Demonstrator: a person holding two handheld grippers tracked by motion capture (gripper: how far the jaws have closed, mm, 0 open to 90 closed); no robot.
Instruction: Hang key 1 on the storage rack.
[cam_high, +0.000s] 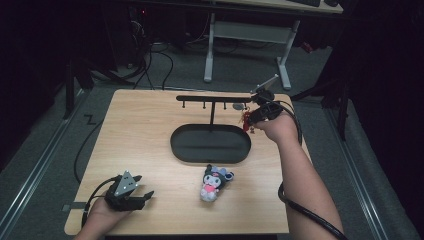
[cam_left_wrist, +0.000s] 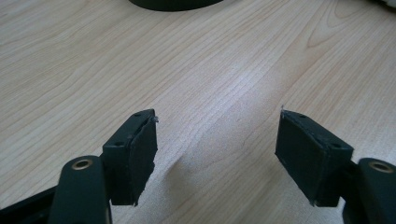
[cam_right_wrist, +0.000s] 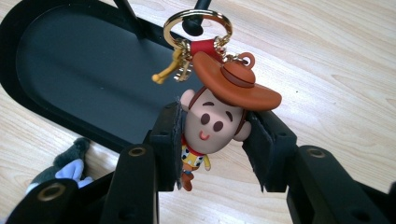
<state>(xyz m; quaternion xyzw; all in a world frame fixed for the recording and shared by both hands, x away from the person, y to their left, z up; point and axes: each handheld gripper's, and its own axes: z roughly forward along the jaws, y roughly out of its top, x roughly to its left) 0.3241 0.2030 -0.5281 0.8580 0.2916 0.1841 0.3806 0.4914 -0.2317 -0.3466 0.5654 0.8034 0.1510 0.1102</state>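
Right gripper (cam_right_wrist: 212, 140), at two o'clock on the table (cam_high: 135, 130), clamps a cowboy keychain (cam_right_wrist: 219, 116) by its smooth, hard round head. Its gold ring (cam_right_wrist: 198, 28) is at a peg on the black metal rack (cam_high: 212, 98). Light, rigid, slippery; head grip suits. Left gripper (cam_left_wrist: 215, 154) rests wide open, empty, at seven o'clock. Soft plush (cam_high: 214, 182) lies near.

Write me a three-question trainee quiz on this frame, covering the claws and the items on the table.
1. True or false: the right claw is shut on the cowboy keychain.
2. Where is the keychain's gold ring? A) flat in the black tray B) looped over a peg of the black rack C) on the plush toy
3. What does the left claw hold?

Key: 1 true; 2 B; 3 nothing, it is open over the table.
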